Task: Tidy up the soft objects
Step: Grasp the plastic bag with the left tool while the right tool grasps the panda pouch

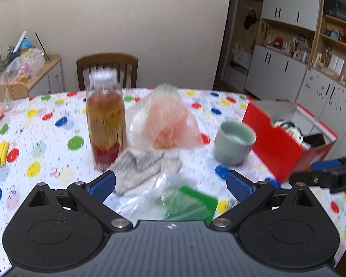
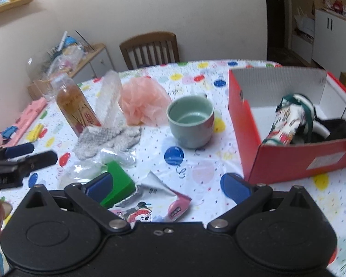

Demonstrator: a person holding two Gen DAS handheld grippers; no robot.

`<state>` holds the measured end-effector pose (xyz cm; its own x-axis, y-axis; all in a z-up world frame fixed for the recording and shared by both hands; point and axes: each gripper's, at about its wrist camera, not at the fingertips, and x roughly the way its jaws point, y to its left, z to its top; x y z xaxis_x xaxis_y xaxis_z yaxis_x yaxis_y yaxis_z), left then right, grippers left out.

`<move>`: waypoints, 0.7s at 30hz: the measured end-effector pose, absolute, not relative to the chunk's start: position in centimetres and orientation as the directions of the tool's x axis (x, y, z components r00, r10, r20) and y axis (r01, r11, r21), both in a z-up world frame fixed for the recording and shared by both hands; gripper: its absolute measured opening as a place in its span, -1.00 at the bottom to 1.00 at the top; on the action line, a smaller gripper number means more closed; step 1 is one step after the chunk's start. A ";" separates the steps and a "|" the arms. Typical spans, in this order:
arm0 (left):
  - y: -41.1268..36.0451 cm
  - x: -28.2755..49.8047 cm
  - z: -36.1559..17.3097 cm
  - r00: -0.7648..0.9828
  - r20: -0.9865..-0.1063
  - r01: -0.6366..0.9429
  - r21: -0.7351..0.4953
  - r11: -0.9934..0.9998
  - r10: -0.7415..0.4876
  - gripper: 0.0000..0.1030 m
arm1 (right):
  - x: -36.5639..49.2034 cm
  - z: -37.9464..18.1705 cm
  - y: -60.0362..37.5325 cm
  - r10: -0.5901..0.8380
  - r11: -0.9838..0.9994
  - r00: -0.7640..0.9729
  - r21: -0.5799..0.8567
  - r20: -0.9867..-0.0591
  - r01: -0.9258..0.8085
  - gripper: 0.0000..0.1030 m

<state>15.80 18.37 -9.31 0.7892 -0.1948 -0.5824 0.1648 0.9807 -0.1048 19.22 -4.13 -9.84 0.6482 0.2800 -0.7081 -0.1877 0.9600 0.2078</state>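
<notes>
Both your left tongs (image 1: pixel 170 183) and right tongs (image 2: pixel 168 188) stand apart and empty; the grey knitted cloth (image 1: pixel 143 167) looks limp and light, so pinch a raised fold.

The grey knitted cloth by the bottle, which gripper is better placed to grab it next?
Probably the left. The left gripper is open with the grey cloth just ahead between its fingers. The right gripper is also open but sits off to the side, nearer the red box.
</notes>
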 end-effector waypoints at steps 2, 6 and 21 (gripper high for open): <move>18.7 15.7 -10.4 0.778 -0.596 0.172 -0.103 0.980 -0.200 1.00 | 19.5 -10.7 -3.4 0.262 0.965 0.635 0.194 -0.727 -0.176 0.99; 19.3 15.9 -12.4 0.743 -0.634 0.200 -0.099 0.975 -0.217 1.00 | 20.1 -11.9 -1.8 0.246 0.969 0.613 0.183 -0.751 -0.164 0.99; 20.9 18.1 -15.3 0.698 -0.671 0.233 -0.117 0.965 -0.250 0.99 | 23.8 -16.1 0.8 0.135 0.988 0.532 0.152 -0.836 -0.012 0.99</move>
